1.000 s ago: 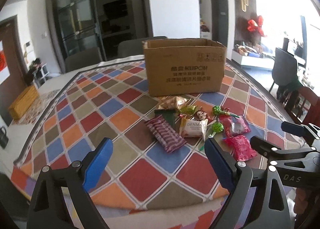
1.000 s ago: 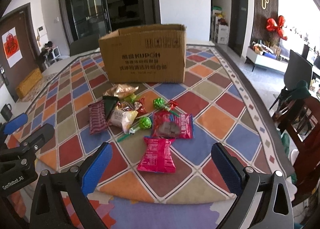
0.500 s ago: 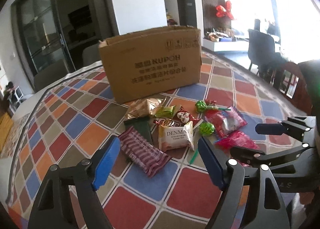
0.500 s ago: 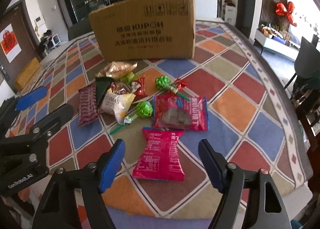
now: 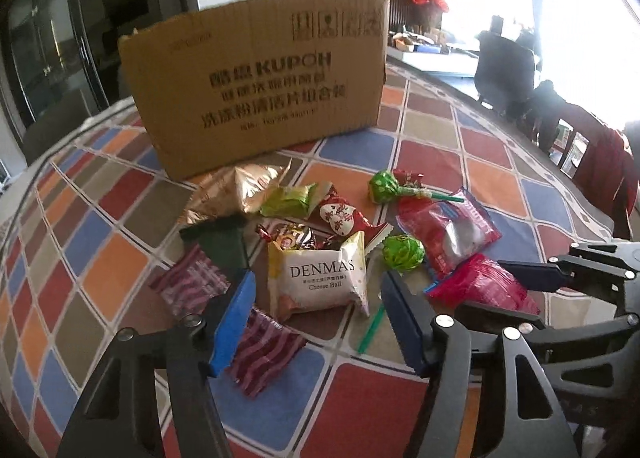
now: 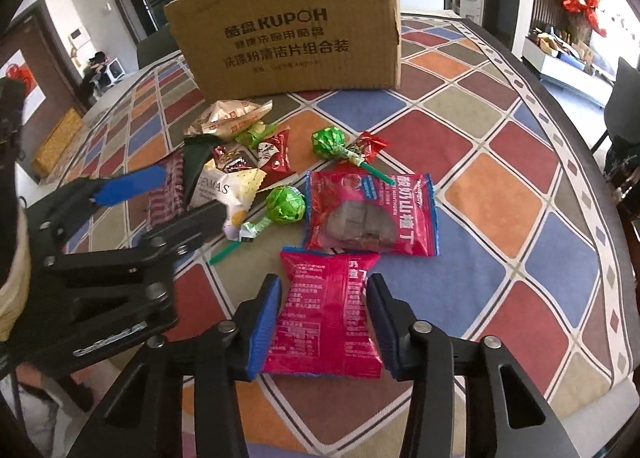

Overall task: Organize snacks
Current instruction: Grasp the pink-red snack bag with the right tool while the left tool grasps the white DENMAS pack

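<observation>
left gripper [image 5: 316, 318] closing – white cheese ball bag [image 5: 318, 278] between jaws, untouched | right gripper [image 6: 322, 322] closing – pink packet [image 6: 324, 322] between jaws, lower centre

tablecloth [image 6: 500, 194]: multicolour diamond check | box [image 6: 288, 30]: brown | front packet [image 6: 324, 310]: magenta | lollipops [image 6: 286, 205]: green

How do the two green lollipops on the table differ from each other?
The far lollipop lies nearer the cardboard box, with its stick over the edge of the red snack bag. The near lollipop lies closer to the grippers, and its stick points toward the white Denmas bag. The far one is a darker green, while the near one is lighter. Both are wrapped in shiny green foil and have green sticks.
</observation>
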The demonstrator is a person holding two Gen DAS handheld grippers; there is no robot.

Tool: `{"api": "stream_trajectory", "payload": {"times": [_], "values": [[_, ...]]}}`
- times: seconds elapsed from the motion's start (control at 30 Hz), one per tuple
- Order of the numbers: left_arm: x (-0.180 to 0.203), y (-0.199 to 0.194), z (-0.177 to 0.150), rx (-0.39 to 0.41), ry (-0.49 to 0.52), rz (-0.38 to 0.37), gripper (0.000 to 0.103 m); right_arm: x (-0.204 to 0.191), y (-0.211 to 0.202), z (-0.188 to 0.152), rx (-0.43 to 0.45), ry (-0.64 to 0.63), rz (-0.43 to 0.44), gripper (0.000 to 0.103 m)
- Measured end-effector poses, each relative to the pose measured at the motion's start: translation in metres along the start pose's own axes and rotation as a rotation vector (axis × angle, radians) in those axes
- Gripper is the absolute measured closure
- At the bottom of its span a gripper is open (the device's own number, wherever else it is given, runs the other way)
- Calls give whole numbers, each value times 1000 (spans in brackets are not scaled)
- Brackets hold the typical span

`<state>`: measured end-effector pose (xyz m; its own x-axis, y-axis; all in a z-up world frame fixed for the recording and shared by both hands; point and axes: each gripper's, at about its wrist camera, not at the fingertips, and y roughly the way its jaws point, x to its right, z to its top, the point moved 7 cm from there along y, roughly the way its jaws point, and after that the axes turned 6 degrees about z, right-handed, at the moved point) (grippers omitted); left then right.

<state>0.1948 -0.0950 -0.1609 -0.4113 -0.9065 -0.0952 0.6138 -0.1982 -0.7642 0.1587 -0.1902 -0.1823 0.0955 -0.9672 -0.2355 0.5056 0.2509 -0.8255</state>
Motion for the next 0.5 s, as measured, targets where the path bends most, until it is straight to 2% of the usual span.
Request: {"api": "stream_trajectory", "payload": {"times": [0.17,0.27,0.5], "values": [[-2,12,-3,-43,-44,-29,42,2,4,2,-4,9,7,61],[-3,16,-4,-56,-51,-29,49,1,5,3,-4,9,9,62],[-2,15,-4,-66,-57,-25,56,1,7,2,-10,15,14,67]]}}
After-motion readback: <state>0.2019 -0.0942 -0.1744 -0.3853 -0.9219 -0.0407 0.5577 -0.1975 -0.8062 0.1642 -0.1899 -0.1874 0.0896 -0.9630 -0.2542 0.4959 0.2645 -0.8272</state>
